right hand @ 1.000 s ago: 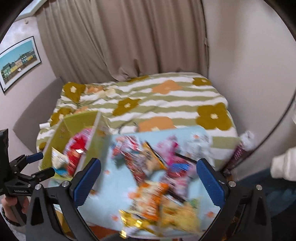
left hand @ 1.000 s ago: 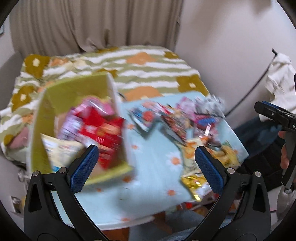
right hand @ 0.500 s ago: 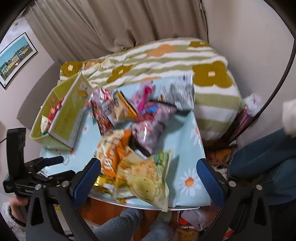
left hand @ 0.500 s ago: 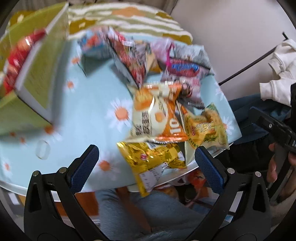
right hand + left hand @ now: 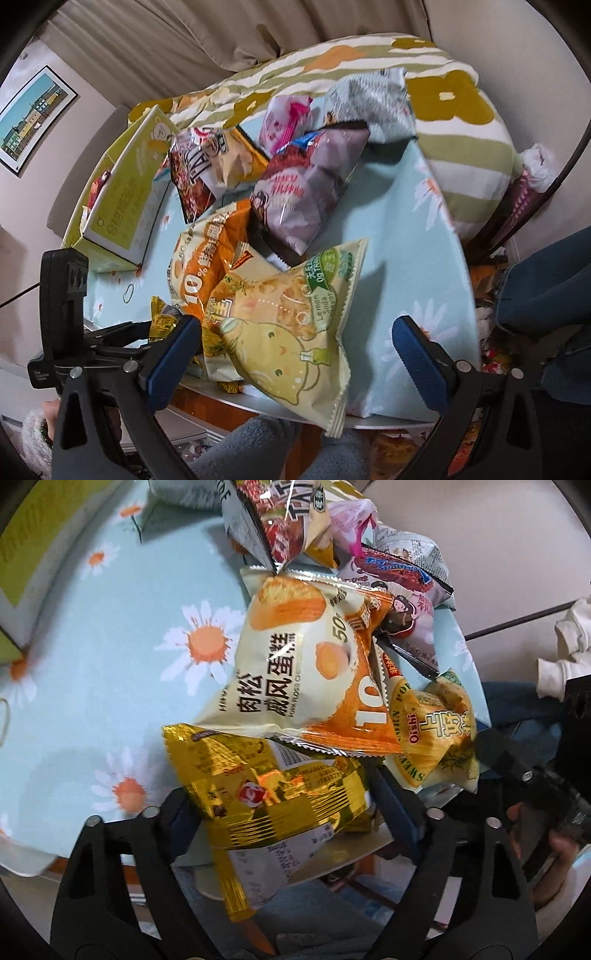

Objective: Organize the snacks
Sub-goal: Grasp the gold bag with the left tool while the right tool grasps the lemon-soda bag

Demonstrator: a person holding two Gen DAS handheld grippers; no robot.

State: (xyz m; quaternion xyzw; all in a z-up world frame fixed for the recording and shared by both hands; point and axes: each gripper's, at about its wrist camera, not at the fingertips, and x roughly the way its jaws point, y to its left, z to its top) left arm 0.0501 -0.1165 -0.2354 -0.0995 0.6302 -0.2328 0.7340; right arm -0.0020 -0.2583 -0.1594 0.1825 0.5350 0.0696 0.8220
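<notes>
Beige curtains [image 5: 184, 40] and a framed picture [image 5: 31, 118] back a bed with a striped flower blanket [image 5: 454, 103]; in front of it a table wears a pale blue daisy cloth [image 5: 110, 672], with a green box [image 5: 125, 192] at its far left. Snack bags are heaped along the near edge. The left gripper [image 5: 295, 805] has just been closing around the gold bag [image 5: 273, 790], which lies between its blue pads; whether they press it I cannot tell. The right gripper [image 5: 295, 354] stands wide open, the lemon bag [image 5: 291, 332] between its fingers, untouched.
</notes>
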